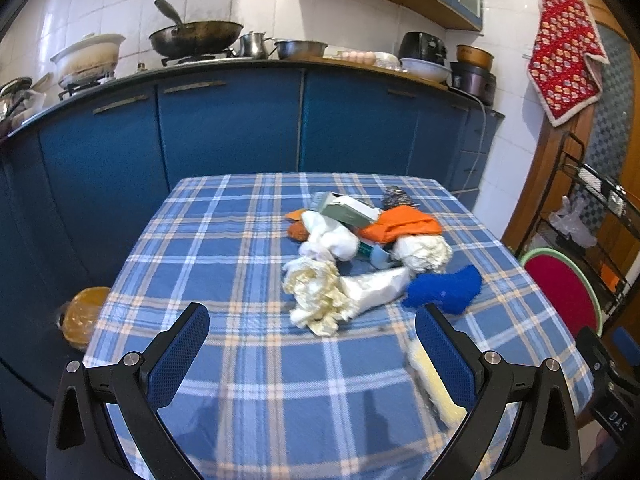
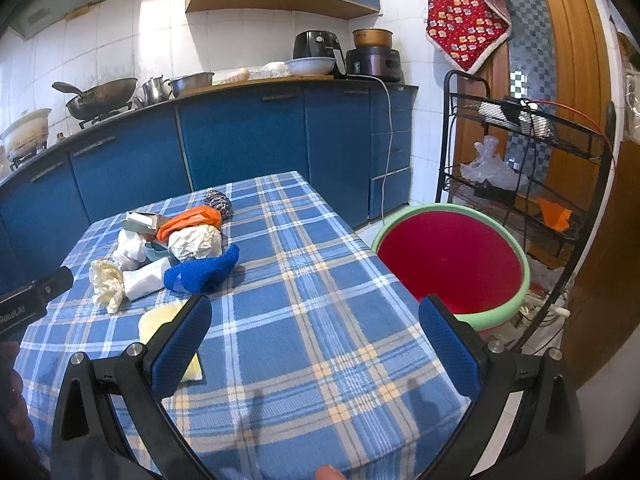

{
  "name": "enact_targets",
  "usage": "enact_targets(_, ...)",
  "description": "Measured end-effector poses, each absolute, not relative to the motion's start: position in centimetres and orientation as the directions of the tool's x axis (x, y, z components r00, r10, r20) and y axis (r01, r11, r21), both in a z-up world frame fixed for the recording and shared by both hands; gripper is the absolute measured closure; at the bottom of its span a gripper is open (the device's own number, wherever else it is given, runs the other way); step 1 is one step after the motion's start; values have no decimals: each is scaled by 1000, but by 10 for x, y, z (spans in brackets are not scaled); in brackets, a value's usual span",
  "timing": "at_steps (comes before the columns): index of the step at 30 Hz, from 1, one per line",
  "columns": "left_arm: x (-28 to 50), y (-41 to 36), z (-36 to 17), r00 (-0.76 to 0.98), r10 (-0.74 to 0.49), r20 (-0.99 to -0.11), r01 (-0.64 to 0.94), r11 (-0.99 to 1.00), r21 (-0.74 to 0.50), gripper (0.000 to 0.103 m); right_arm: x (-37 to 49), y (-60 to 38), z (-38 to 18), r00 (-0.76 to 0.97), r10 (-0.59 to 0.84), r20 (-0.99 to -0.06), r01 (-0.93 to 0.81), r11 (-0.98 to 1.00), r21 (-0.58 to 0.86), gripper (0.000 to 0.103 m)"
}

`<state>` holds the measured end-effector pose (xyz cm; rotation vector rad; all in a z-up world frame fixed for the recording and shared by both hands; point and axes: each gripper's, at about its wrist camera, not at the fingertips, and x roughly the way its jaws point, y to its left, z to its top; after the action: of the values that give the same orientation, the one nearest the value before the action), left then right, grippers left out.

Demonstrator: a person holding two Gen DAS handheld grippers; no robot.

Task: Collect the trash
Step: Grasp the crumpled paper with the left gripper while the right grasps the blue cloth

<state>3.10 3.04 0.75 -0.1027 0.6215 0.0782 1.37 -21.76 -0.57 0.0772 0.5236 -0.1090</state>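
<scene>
A heap of trash lies on the blue plaid tablecloth (image 1: 240,264): crumpled cream paper (image 1: 316,296), a white packet (image 1: 376,288), a blue cloth (image 1: 444,288), an orange bag (image 1: 400,226), a green-grey carton (image 1: 348,208) and white tissue (image 1: 332,240). A yellow sponge (image 1: 434,384) lies by my left gripper's right finger. My left gripper (image 1: 312,332) is open and empty, in front of the heap. My right gripper (image 2: 316,320) is open and empty over the table's right half; the heap (image 2: 176,248) is to its left, the sponge (image 2: 160,320) behind its left finger.
A red basin with a green rim (image 2: 452,260) stands off the table's right edge. A black wire rack (image 2: 520,160) stands behind it. Blue kitchen cabinets (image 1: 240,128) with pots line the far wall. An orange-lined container (image 1: 82,316) sits on the floor at the left.
</scene>
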Motion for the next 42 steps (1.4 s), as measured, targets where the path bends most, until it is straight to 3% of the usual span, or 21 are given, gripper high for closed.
enact_targets(12,78,53,-5,749,95,-655,-155,987,-35,1,58,-210,-11,821,-24,-571,80,994,72,1)
enact_targets(21,109,55,-26,706,40,-707,-129,989,-72,3,95,-191,-19,787,31,-616,19,997,74,1)
enact_targets(26,121,56,-36,687,0,-726,-103,990,-97,12,116,-177,-23,767,66,-638,-18,997,81,1)
enact_targets(29,126,57,-43,676,-34,-736,-81,989,-120,26,129,-170,-27,743,79,-665,-27,996,87,1)
enact_targets(37,130,61,-50,651,-155,-743,-20,975,-220,34,149,-149,-43,673,81,-735,-45,997,69,3)
enact_targets(42,135,69,-55,638,-215,-739,-15,956,-292,55,159,-142,-52,642,99,-760,-40,995,96,13)
